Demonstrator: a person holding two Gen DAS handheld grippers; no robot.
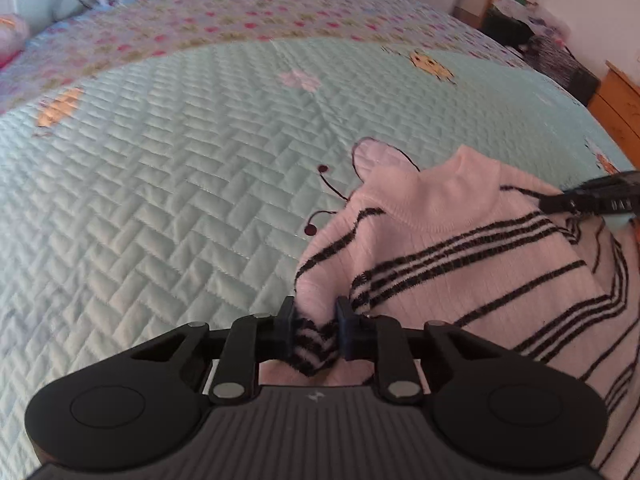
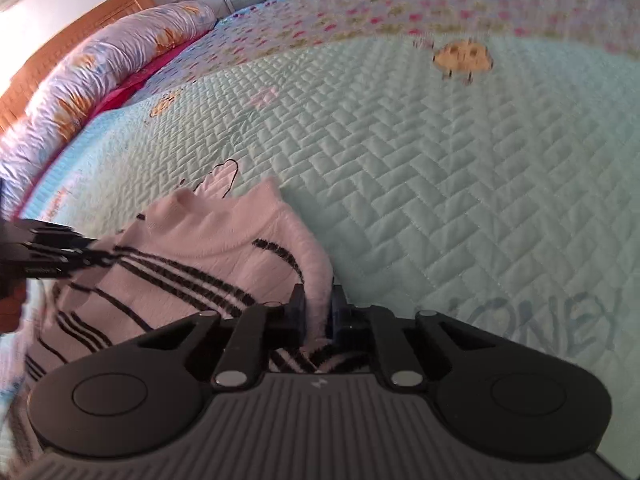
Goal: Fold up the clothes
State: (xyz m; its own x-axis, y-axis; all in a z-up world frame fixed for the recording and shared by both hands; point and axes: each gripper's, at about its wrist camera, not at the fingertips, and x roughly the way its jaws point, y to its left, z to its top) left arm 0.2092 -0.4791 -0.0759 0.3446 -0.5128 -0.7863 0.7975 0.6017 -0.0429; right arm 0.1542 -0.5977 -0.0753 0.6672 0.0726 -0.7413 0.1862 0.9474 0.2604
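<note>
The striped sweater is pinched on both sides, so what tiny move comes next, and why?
Probably carry both corners forward over the quilt. The left gripper and right gripper each clamp the sweater, its collar pointing away.

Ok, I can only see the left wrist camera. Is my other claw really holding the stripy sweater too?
Observer: Yes. In the right wrist view, the right claw is shut on a white edge of the sweater.
Operator: What's on the bed next to that claw?
Observer: The quilt has big grey letters there. The part I can read says "ONEY".
Operator: And what's at the top of the bed?
Observer: A long flowery pillow lies along a wooden headboard.
</note>
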